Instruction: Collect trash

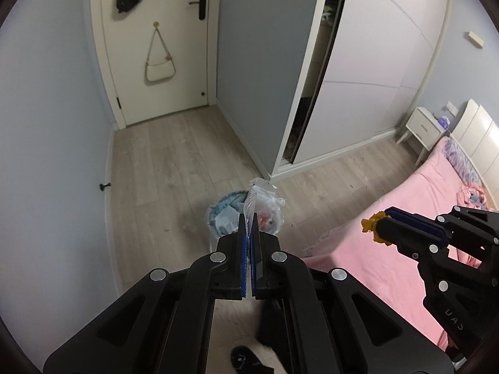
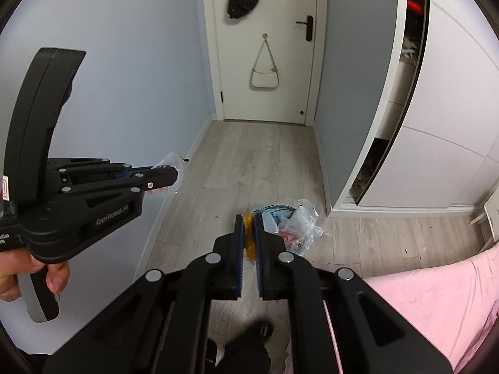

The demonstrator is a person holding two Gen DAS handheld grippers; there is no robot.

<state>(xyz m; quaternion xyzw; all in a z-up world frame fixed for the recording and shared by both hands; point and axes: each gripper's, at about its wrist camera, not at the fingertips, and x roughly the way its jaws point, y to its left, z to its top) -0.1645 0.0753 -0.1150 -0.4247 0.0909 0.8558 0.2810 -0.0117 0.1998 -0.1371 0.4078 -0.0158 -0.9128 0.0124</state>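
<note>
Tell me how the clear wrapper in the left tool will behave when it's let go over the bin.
The wrapper looks thin and crinkled, so it is probably very light and may flutter instead of dropping straight. It stands bent above the left tool, so likely floppy. The bin below looks nearly full, bag rim spilling over, so it may rest on top or slide off.

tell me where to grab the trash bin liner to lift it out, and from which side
Grip the loose bunched clear plastic of the liner that stands above the trash bin rim on its wardrobe side, coming from above. That flap is free and thin, so closed fingers can pinch it. Both grippers are full now, so they must drop their loads first.
</note>
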